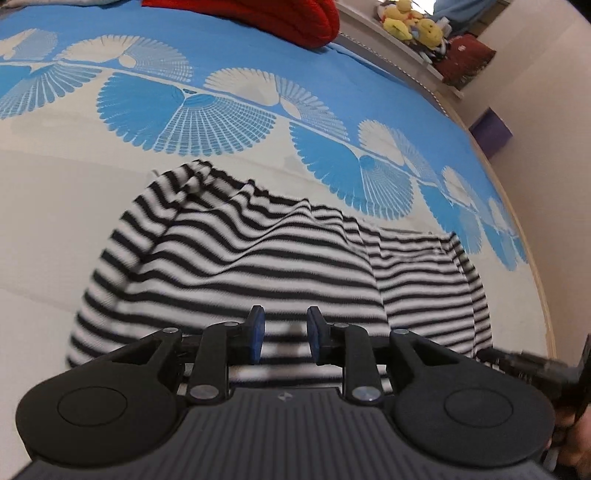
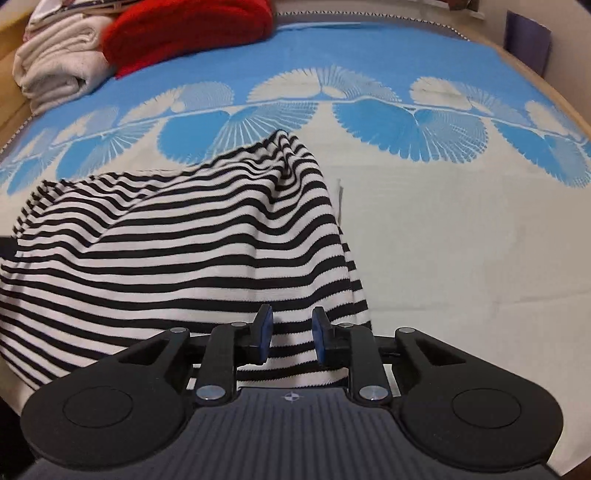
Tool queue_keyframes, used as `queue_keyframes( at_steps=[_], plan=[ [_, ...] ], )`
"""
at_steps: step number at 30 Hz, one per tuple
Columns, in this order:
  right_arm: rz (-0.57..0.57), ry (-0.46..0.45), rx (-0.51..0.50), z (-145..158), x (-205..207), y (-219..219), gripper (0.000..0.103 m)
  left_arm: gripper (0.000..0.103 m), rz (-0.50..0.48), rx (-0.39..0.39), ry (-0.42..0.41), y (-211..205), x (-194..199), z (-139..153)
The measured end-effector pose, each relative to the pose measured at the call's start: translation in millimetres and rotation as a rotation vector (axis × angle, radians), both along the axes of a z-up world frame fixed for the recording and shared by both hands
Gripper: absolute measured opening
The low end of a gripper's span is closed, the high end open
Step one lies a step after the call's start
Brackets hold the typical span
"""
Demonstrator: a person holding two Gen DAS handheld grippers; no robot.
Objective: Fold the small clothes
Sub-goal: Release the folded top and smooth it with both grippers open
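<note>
The striped garment [image 1: 258,258] lies humped on the bed [image 1: 55,221], its far fold bunched toward 12 o'clock, so a fold looks freshly laid. The left hand-held gripper [image 1: 284,328] and the right hand-held gripper [image 2: 291,332] hover at its near edge, jaws narrowly parted and gripping nothing, likely letting the cloth settle. Red knitwear [image 2: 184,33] sits at 11 o'clock.
</note>
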State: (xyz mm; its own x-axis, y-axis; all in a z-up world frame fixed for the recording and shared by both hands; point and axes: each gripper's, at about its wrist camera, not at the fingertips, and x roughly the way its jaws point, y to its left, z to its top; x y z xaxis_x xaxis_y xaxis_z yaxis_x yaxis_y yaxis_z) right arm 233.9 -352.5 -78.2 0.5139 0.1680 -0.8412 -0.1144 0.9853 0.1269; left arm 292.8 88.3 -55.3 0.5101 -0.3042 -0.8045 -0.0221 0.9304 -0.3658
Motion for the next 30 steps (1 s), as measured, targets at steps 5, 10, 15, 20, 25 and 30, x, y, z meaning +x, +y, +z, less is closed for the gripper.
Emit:
queue_keyframes(
  at_steps=[5, 10, 15, 20, 25, 30],
  plan=[
    [-0.015, 0.122, -0.108, -23.9, 11.3, 0.8, 0.024, 0.027, 0.068, 0.085, 0.139, -8.5, 24.6, -31.6],
    [-0.053, 0.099, -0.099, -16.4, 16.8, 3.2, 0.025, 0.028, 0.096, 0.049, 0.105, 0.4, 27.0, -25.7],
    [-0.028, -0.065, -0.046, 11.6, 13.2, 17.9, 0.028, 0.030, 0.155, -0.023, 0.073, 33.1, 10.8, -11.1],
    [-0.011, -0.013, -0.059, 0.1, 21.9, 31.5, 0.046, 0.031, 0.147, -0.002, 0.096, 46.7, -14.5, -6.0],
    [-0.042, 0.097, -0.152, -20.9, 24.0, 32.0, 0.051, 0.038, 0.130, 0.118, 0.221, 54.1, -32.0, -24.4],
    [-0.119, -0.053, -0.120, 16.6, 2.6, 21.8, 0.051, 0.042, 0.165, 0.087, 0.171, 65.1, -52.5, -8.9]
  ],
)
